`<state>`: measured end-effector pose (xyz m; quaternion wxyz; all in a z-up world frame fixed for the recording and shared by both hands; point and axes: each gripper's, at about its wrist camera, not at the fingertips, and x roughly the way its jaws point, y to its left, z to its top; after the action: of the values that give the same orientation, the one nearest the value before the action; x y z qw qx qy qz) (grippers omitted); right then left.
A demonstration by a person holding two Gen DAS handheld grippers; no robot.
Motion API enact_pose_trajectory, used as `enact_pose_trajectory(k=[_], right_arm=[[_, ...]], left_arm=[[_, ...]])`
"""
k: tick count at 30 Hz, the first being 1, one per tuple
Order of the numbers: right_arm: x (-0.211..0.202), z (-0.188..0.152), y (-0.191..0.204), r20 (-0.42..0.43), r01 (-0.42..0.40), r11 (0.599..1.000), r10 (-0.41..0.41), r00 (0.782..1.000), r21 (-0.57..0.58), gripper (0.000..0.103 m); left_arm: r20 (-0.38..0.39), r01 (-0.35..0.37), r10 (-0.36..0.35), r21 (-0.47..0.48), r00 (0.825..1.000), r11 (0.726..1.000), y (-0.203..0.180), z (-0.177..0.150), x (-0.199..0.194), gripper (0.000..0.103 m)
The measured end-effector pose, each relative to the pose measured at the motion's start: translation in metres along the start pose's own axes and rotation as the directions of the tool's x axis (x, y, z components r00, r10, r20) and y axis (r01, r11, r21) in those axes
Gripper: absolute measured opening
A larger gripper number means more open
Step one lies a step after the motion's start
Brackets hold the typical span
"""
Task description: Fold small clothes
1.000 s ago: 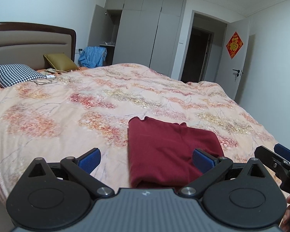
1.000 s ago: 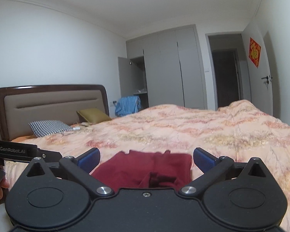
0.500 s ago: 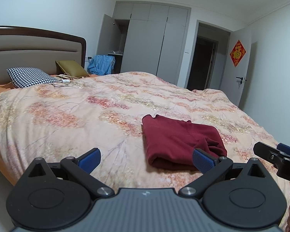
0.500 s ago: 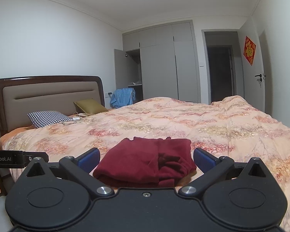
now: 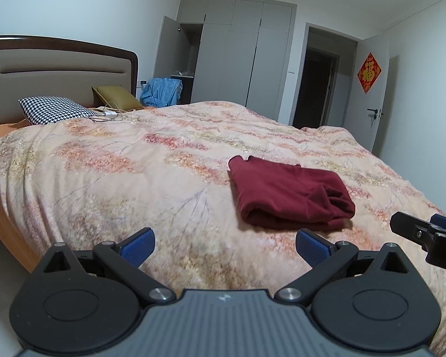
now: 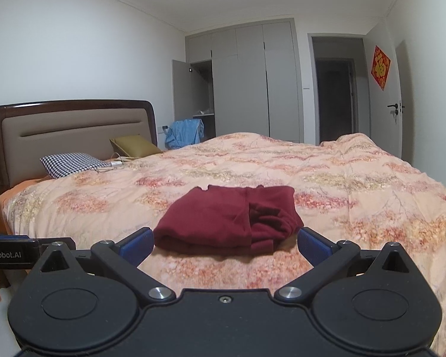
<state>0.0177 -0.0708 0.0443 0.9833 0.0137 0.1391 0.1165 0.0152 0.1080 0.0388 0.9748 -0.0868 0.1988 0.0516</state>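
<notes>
Left gripper (image 6: 3, 253) reads "enRobot.AI" — folded maroon garment (image 6: 232, 218) beyond.

A houndstooth pillow (image 5: 53, 112), olive cushion (image 5: 116, 97) and perhaps a blue garment (image 5: 163, 91) lie beyond the floral quilt (image 5: 133, 160).

White-walled bedroom, grey wardrobe (image 6: 249, 83) behind a floral-quilted bed (image 6: 327, 178).

Near bed edge: bare floral quilt (image 5: 169, 178) left of the folded maroon garment (image 5: 288, 196), open to approach.
Ahead: garment (image 6: 229, 217) lies between the right gripper (image 6: 224, 242) fingers' line, untouched.
Far end: houndstooth pillow (image 5: 53, 110), olive cushion (image 5: 116, 96), cable.
</notes>
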Motion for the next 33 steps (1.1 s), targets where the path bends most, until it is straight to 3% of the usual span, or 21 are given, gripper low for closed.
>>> enact_pose_trajectory(k=[11, 33], right_arm=[[0.009, -0.020, -0.001, -0.016, 0.032, 0.999, -0.032, 0.999, 0.003, 0.102], [0.016, -0.038, -0.004, -0.036, 0.049, 0.999, -0.050, 0.998, -0.005, 0.102]], left_arm=[[0.027, -0.014, 0.015, -0.016, 1.000, 1.000, 0.006, -0.016, 0.006, 0.103], [-0.024, -0.025, 0.026, 0.011, 0.999, 1.000, 0.005, -0.030, 0.025, 0.103]])
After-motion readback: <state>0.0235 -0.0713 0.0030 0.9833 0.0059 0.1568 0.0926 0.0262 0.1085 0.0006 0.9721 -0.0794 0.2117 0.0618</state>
